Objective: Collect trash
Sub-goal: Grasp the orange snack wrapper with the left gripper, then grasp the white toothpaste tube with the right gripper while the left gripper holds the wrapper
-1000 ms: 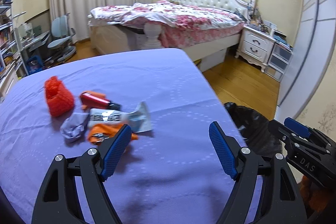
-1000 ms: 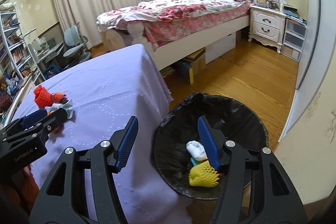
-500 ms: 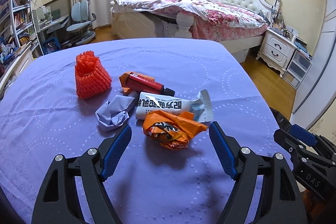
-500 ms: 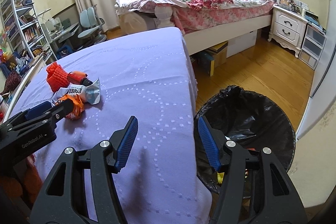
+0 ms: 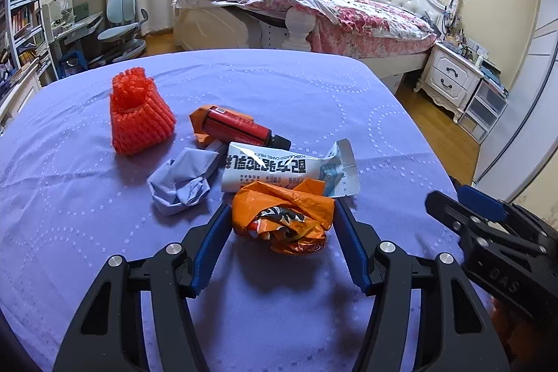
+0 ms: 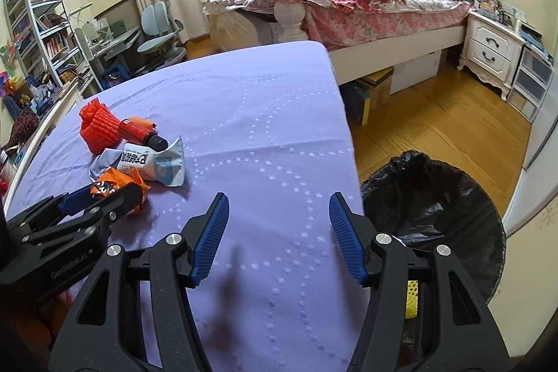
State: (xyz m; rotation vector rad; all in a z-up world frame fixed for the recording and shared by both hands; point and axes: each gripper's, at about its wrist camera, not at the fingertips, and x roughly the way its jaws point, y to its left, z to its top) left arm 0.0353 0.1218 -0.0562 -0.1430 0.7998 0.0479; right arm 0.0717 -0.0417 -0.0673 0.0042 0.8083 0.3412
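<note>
Left wrist: crumpled orange wrapper (image 5: pixel 284 220), black-white print, sits between left gripper (image 5: pixel 280 229) jaws, which just closed in against it. Right gripper (image 6: pixel 279 232) jaws apart, empty.

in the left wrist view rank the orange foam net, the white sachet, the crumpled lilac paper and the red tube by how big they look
1. white sachet
2. orange foam net, nearly alike
3. crumpled lilac paper
4. red tube, partly hidden

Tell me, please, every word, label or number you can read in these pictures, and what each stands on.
"DAS": on the right gripper, seen from the left wrist.
White wrapper: large Chinese characters, upside down; small Latin line too small to read.
Left gripper body lettering: blurred.
Red tube label: unreadable.
</note>
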